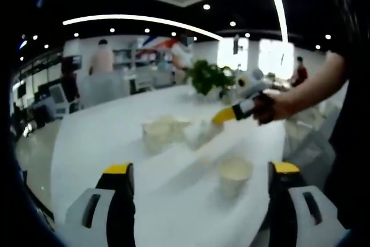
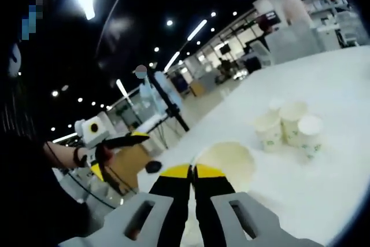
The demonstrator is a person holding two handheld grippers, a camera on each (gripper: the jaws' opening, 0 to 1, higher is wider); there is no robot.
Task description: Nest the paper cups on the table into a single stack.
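In the left gripper view, the left gripper (image 1: 199, 180), black with yellow tips, is standing wide open with nothing between its jaws, hovering over the long white table (image 1: 104, 137). A single cream paper cup (image 1: 235, 173) is standing upright on the table just beyond the jaws, nearer the right one. Farther off, a cluster of upright cream paper cups (image 1: 165, 133) is sitting close together near the table's middle. The right gripper (image 1: 218, 118) is reaching in from the right, held in a person's hand (image 1: 276, 108), its yellow tip pinching a tilted cream cup (image 1: 199, 133) just right of that cluster. A green leafy plant (image 1: 209, 76) is standing at the far end of the table. In the right gripper view, the right gripper (image 2: 192, 173) is showing its jaws pressed together on the rim of the tilted cup (image 2: 227, 160), whose open mouth is facing the camera. To the right and farther away, the cluster of cups (image 2: 289, 125) is standing on the white table (image 2: 341, 85). At the left, the left gripper (image 2: 130, 139) is hanging open off the table's edge, empty.
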